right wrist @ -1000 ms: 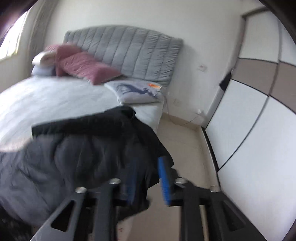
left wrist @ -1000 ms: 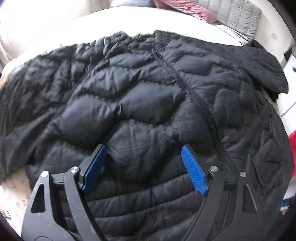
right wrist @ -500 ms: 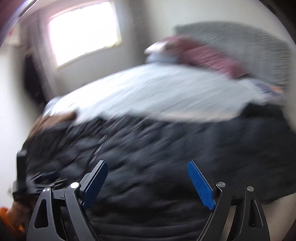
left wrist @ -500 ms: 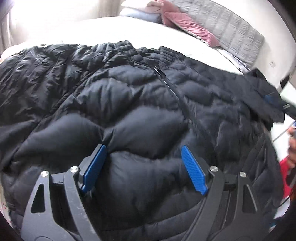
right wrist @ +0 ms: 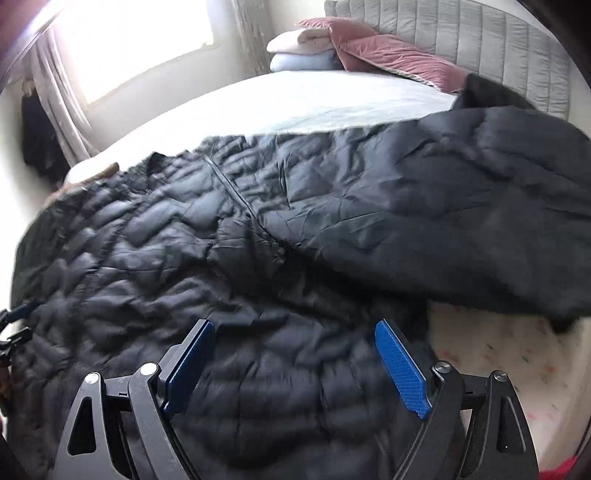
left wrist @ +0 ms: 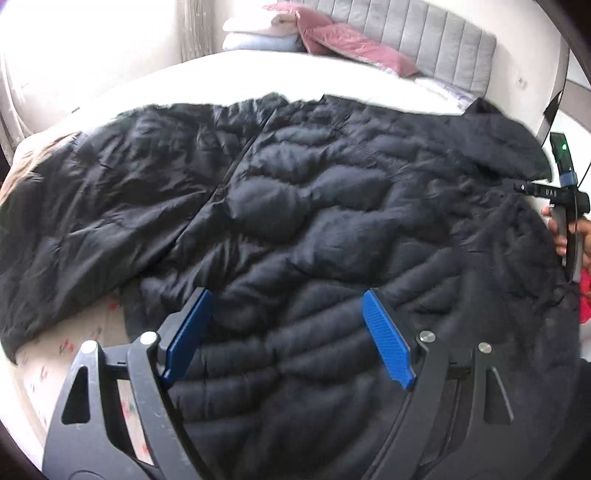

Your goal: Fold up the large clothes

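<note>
Black puffer jacket (left wrist: pixel 314 221) spread flat — zipper runs toward headboard (left wrist: pixel 424 40)

I am looking at a black quilted puffer jacket (left wrist: pixel 314 229) with wavy stitched panels, lying on a white bed sheet (left wrist: pixel 258 74). My left gripper (left wrist: pixel 288 332) and my right gripper (right wrist: pixel 295 358) are showing blue ribbed pads on black frames. A dusty-pink velvet pillow (right wrist: pixel 399 59) is leaning against a grey channel-stitched headboard (right wrist: pixel 480 33). A cream cloth with small red specks (right wrist: pixel 509 362) is peeking out.
</note>
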{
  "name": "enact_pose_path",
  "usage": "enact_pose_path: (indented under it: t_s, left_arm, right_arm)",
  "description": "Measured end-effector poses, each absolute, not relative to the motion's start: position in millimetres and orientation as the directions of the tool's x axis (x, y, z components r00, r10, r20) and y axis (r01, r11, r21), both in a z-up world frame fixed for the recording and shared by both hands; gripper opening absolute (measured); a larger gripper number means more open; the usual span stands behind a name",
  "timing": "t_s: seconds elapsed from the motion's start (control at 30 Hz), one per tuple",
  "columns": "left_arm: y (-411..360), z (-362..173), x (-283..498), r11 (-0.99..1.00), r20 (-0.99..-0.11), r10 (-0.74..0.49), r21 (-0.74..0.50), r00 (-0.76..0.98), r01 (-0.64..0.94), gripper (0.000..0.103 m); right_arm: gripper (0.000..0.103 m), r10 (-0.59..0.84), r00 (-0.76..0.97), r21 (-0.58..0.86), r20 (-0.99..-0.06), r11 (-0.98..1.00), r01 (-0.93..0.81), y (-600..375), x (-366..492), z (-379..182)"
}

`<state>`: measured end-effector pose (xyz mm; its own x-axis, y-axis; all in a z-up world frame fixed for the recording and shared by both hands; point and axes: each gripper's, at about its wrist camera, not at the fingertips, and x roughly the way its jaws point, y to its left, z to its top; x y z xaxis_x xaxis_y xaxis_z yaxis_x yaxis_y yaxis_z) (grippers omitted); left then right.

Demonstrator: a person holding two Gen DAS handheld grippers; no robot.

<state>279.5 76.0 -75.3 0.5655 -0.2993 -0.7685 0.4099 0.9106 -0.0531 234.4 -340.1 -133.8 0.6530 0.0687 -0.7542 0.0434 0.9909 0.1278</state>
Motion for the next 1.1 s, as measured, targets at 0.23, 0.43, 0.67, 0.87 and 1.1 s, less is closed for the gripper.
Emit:
enact_pose_path:
  t_s: [0.23,0.43,0.67,0.87,1.1]
  left_arm:
    - [41,-93,218,0.851,-0.794,-0.360,-0.064,0.489,0.521,0.090]
    - [34,-112,225,0.872,-0.839,-0.312,-0.067,0.445,0.486,0.099]
    - [53,-87,200,0.905,-0.829,-0.322,-0.127,0.458,0.407,0.099]
    - [107,-55,203,0.942,-0.795,-0.332,-0.250,0.508,0.223,0.099]
    - [196,-44,226,0.960,-0.796,-0.184,-0.271,0.577,-0.067,0.099]
  right_arm:
    - [0.090,0.128,0.596,0.143,-0.793,0.989,-0.022,-316,166,-132]
    - [0.094,0.136,0.553,0.160,-0.822,0.987,-0.005,-325,160,-172]
    - [0.103,0.034,0.471,0.045,-0.882,0.999,0.013,-303,162,-174]
    - [0.103,0.231,0.388,0.309,-0.892,0.939,0.151,-293,173,-117]
    - [0.103,0.126,0.535,0.214,-0.835,0.971,0.105,-241,185,-58]
